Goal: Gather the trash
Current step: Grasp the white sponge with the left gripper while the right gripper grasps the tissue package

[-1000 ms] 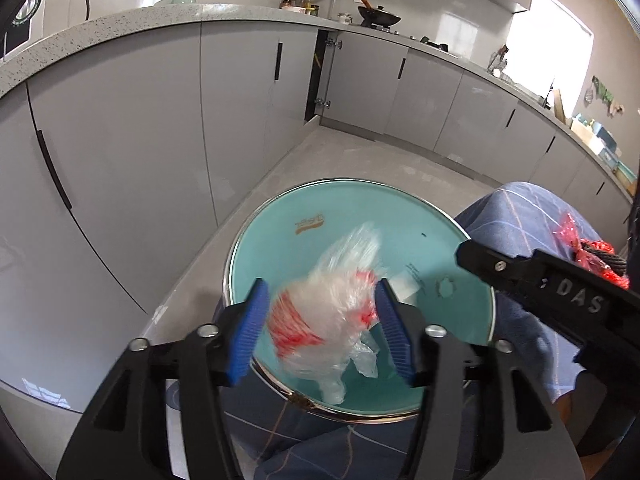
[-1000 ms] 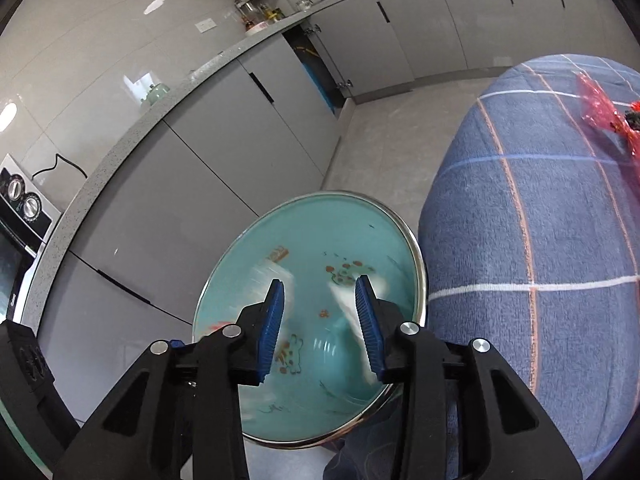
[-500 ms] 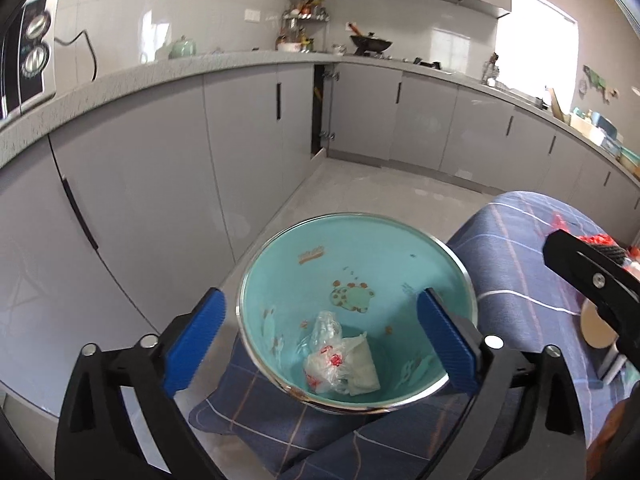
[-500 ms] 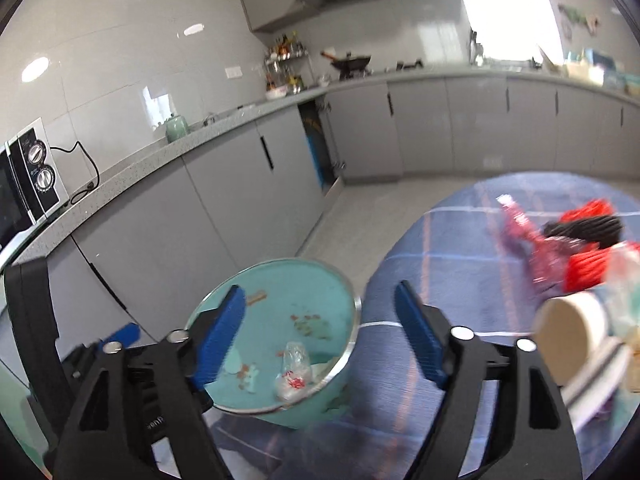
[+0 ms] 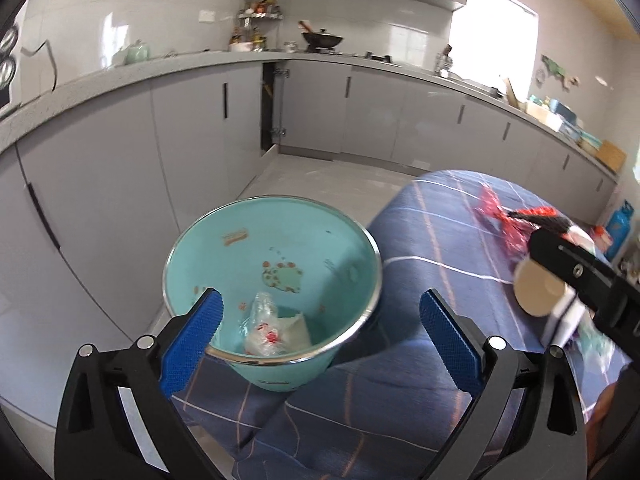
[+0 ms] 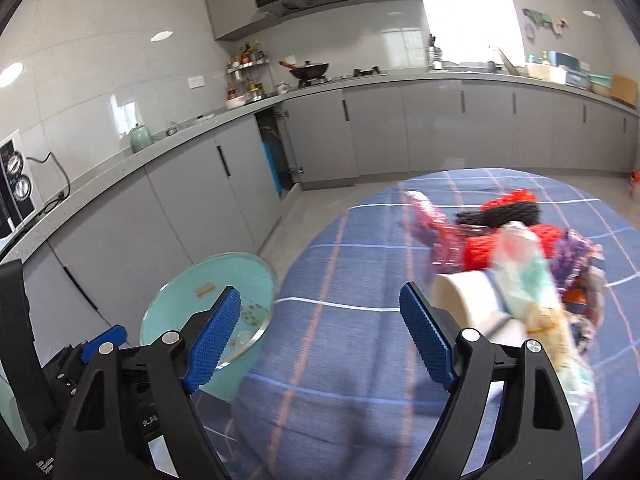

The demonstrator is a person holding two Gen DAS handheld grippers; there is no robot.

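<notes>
The left gripper (image 5: 320, 334) hangs over a teal bin (image 5: 272, 280) with its blue fingers (image 5: 192, 340) spread wide, one on each side of the bin's metal rim, holding nothing. At the bottom of the bin lies a crumpled clear wrapper (image 5: 266, 330) with red print, resting against what looks like a scrap of white paper (image 5: 298, 330), though the view is too soft to be sure. The bin stands at the edge of a round desk (image 5: 432, 280) covered in a blue checked cloth, with grey kitchen cabinets (image 5: 120, 168) behind it.

The right gripper (image 6: 320, 334) is over the cloth, just beside the bin (image 6: 208, 300) and to its right, its fingers (image 6: 426, 340) also wide apart and empty. Near its right finger lies a heap of rubbish (image 6: 516, 256): a pale paper cup (image 6: 460, 296) on its side, a clear plastic bag (image 6: 524, 268) draped over it, red and black knitted pieces (image 6: 500, 212), and a pink-red crinkled wrapper (image 6: 432, 228) at the heap's left edge. The heap is blurred by motion. In the left wrist view the cup (image 5: 538, 286) shows partly behind the black arm of the right gripper (image 5: 588, 276)
</notes>
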